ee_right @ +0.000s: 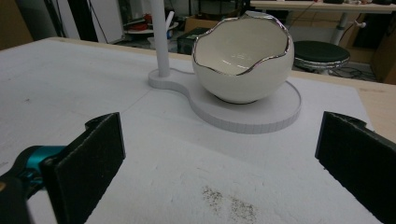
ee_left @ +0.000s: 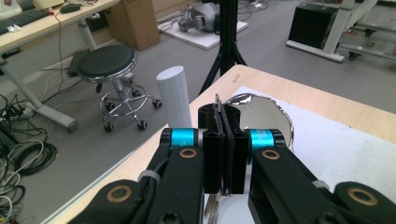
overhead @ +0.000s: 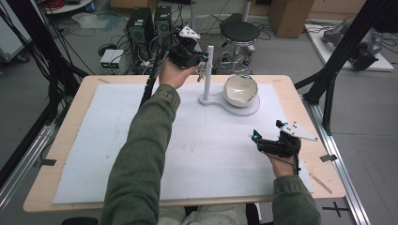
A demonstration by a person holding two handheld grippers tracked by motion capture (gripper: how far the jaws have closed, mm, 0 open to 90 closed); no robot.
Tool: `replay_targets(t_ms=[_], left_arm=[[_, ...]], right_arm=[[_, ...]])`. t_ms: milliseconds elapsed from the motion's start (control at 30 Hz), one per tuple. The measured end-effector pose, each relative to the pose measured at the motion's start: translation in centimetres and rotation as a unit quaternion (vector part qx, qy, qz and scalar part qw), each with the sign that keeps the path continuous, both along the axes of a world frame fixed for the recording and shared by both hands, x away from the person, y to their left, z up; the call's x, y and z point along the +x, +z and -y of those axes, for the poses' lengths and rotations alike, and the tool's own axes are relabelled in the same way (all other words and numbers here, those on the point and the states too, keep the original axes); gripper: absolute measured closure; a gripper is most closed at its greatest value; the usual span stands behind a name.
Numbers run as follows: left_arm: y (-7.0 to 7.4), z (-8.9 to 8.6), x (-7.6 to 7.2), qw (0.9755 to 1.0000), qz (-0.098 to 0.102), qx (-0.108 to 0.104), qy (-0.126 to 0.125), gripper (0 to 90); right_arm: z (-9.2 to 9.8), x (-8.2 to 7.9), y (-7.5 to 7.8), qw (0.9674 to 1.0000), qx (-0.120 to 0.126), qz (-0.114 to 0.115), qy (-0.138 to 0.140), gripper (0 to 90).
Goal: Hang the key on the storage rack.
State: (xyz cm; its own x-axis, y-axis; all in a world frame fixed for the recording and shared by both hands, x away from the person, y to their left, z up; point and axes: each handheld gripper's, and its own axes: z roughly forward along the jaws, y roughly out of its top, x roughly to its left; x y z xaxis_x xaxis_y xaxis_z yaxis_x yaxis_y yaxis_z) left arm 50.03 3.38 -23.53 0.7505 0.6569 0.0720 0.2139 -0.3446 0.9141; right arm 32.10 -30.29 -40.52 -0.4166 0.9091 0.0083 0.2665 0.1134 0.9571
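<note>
Desk bears stand with eggshell bowl: brittle-looking, glossy, likely slippery. Left gripper, fingers pinching thin metal keys by post: light, stiff; grip flats. Right gripper spread, empty.

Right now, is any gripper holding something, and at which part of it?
The left gripper is shut on a thin metal piece, which pokes out above and below the jaws. The right gripper is open and holds nothing.

Left tool raised, jaws pinched together; right tool agape
</note>
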Motion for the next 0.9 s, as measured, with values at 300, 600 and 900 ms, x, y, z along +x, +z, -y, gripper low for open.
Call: replay_targets(t_ms=[300, 600, 900], left_arm=[[-0.3, 2.1, 0.8, 0.9998, 0.007, -0.006, 0.018, 88.0], [-1.0, 3.3, 1.2, 0.9998, 0.007, -0.004, 0.017, 87.9], [-1.5, 3.5, 1.7, 0.9993, 0.006, -0.007, 0.037, 87.9]], right_arm=[[0.1, -0.1, 0.0, 1.0000, 0.004, -0.002, 0.001, 0.4], [0.1, 0.0, 0.0, 1.0000, 0.006, -0.001, 0.001, 0.4], [0.1, 0.1, -0.1, 1.0000, 0.008, -0.003, 0.001, 0.4]])
